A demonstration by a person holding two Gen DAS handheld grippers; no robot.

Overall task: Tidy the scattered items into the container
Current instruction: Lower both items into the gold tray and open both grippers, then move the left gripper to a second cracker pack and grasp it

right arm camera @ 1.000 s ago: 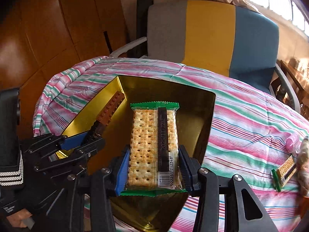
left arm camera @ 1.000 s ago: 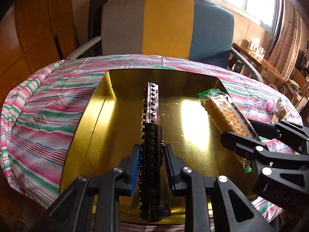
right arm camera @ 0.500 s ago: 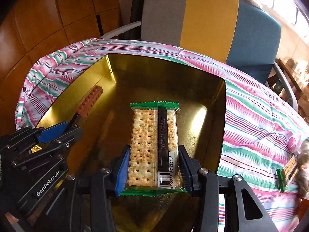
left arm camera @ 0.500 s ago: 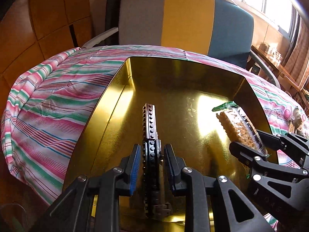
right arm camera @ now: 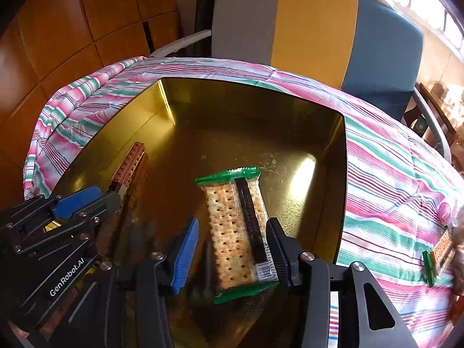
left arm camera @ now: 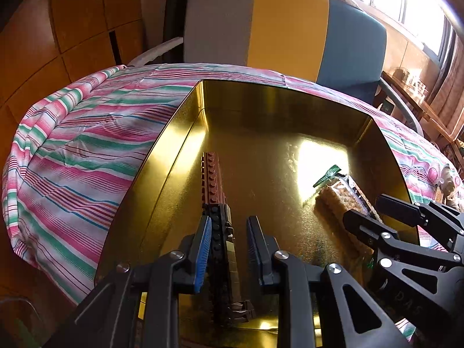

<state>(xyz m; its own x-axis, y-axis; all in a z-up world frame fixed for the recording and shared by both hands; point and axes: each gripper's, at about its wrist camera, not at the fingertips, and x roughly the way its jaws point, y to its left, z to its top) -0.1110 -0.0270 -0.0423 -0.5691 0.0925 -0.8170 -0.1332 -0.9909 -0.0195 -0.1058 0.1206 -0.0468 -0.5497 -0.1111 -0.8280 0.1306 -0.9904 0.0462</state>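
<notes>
A gold tin (left arm camera: 275, 101) (right arm camera: 246, 98) sits on the striped cloth. On its floor lies a long brown and black brick bar (left arm camera: 213, 185) (right arm camera: 130, 162), skewed between the jaws of my left gripper (left arm camera: 229, 220) (right arm camera: 107, 197). The bar rests against the left pad, with a gap at the right pad. A green-edged cracker pack (right arm camera: 235, 232) (left arm camera: 339, 200) lies tilted on the tin floor between the jaws of my right gripper (right arm camera: 232, 221) (left arm camera: 364, 207). The right gripper's left pad stands clear of the pack, and its right pad is at the pack's edge.
The striped tablecloth (left arm camera: 87, 145) covers a round table. A grey, yellow and blue chair (left arm camera: 284, 29) stands behind it. A second cracker pack (right arm camera: 438, 255) and a small pink object (right arm camera: 445, 210) lie on the cloth to the right of the tin.
Both grippers have sunk into the tin. The bar and the cracker pack, gripped straight between the pads before, now lie loose and skewed on the tin floor.
</notes>
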